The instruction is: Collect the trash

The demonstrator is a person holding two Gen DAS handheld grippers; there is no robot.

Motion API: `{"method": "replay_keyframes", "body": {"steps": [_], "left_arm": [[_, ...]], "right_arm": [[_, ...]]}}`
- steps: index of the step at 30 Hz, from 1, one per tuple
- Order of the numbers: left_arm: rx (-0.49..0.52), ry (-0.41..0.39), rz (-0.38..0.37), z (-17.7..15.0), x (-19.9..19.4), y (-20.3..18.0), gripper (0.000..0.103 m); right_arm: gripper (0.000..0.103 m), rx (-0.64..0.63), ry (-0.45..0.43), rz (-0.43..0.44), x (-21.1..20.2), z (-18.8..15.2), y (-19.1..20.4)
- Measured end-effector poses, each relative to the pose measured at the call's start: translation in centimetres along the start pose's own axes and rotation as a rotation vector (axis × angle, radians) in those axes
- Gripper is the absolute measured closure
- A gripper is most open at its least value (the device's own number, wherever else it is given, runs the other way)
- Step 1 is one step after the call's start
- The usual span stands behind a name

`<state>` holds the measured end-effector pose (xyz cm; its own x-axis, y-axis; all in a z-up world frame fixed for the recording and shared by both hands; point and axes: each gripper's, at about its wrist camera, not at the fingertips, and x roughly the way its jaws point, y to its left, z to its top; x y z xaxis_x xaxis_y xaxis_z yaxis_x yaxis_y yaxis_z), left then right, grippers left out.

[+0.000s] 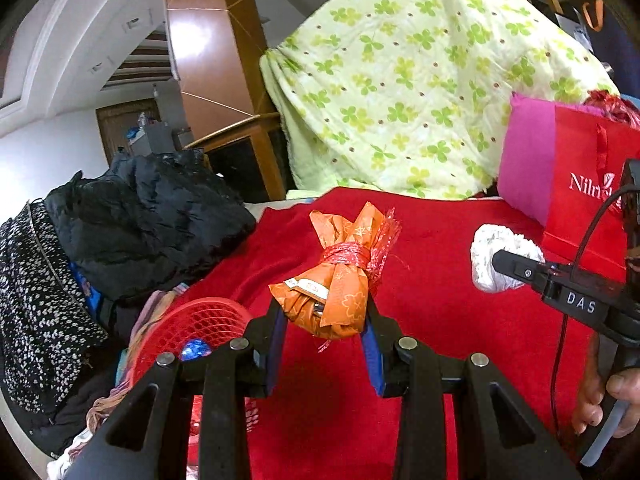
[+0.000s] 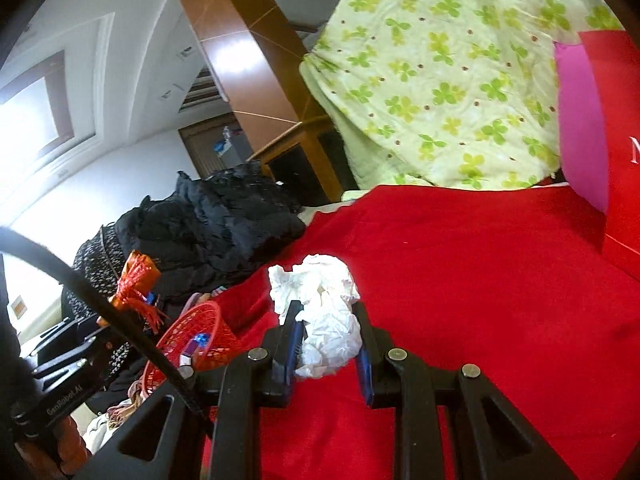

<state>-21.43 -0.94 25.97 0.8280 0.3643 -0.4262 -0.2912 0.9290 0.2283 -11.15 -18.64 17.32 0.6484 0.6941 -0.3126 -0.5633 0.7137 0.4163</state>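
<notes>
Left tool grips orange bundle; right tool grips tissue.

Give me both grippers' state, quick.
Left gripper: shut on the orange wrapper bundle.
Right gripper: shut on the crumpled white tissue.

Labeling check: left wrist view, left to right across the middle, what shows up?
Black-and-white speckled garment → black jacket → orange wrapped bundle in the left gripper → white crumpled tissue → red paper bag.
</notes>
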Motion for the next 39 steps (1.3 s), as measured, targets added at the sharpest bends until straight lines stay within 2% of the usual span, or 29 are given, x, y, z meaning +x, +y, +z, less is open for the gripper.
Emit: {"method": "replay_keyframes", "body": {"steps": [10, 22, 39], "left_arm": [[-0.05, -0.009, 0.048, -0.4, -1.0, 4.0, 0.066], [-0.101, 0.016, 0.114, -1.9, -0.8, 8.4, 0.066], [-0.143, 0.082, 0.175, -4.2, 1.0, 12.5, 0.066]], "right_arm": [[0.078, -0.046, 0.014, 0.077, 2.3, -0.9, 4.9], [0.078, -0.069, 0.065, 0.153, 6.0, -2.7, 9.5], [0.078, -0.068, 0.123, 0.203, 10.0, -4.6, 12.6]]}}
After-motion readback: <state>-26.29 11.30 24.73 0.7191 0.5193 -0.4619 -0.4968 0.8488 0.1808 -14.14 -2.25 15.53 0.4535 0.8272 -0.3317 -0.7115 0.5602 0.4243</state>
